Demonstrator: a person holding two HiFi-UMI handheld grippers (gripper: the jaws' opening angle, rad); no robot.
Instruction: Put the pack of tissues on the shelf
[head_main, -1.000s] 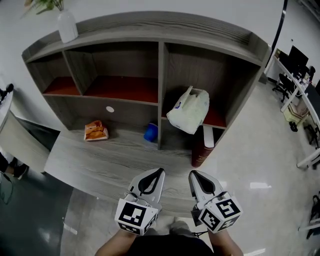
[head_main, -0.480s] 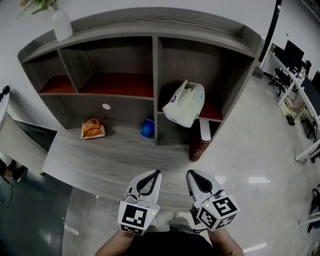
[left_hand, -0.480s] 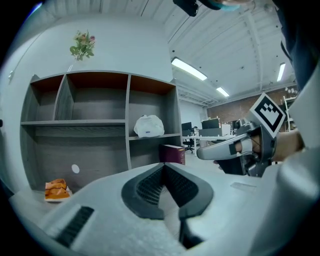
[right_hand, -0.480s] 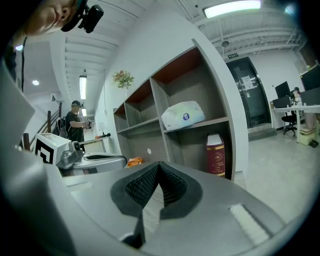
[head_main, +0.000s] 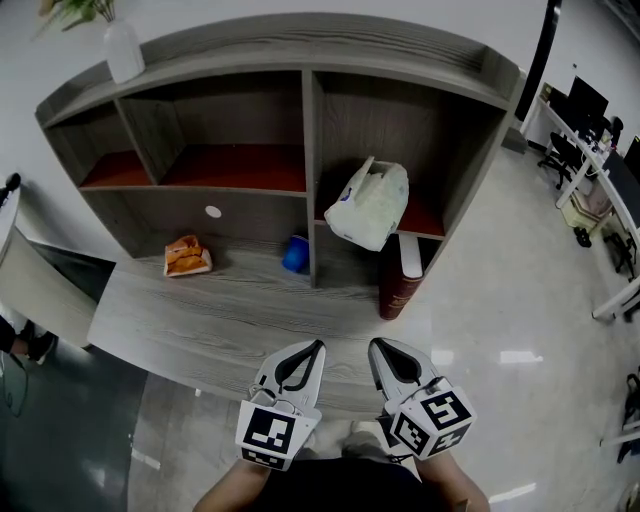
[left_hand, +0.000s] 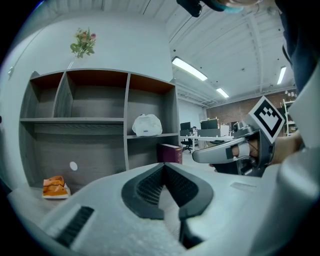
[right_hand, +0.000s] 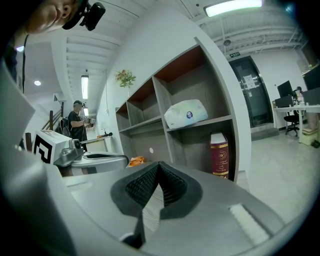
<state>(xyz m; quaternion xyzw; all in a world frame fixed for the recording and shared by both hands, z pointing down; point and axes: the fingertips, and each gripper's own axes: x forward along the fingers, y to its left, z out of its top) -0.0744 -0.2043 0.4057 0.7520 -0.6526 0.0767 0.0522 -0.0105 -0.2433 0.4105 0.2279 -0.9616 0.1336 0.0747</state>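
While pack of tissues lies on shelf, left claw and right claw closed, empty, well apart.

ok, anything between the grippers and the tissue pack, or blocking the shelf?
Nothing visible. The tissue pack already lies on the right compartment's shelf, its front open toward the left gripper and right gripper, both shut and empty. The red book stands under that shelf, below the direct line.

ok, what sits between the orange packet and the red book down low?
Head view: a small blue object, right beside the shelf's upright divider, which also stands between the orange packet and the red book.
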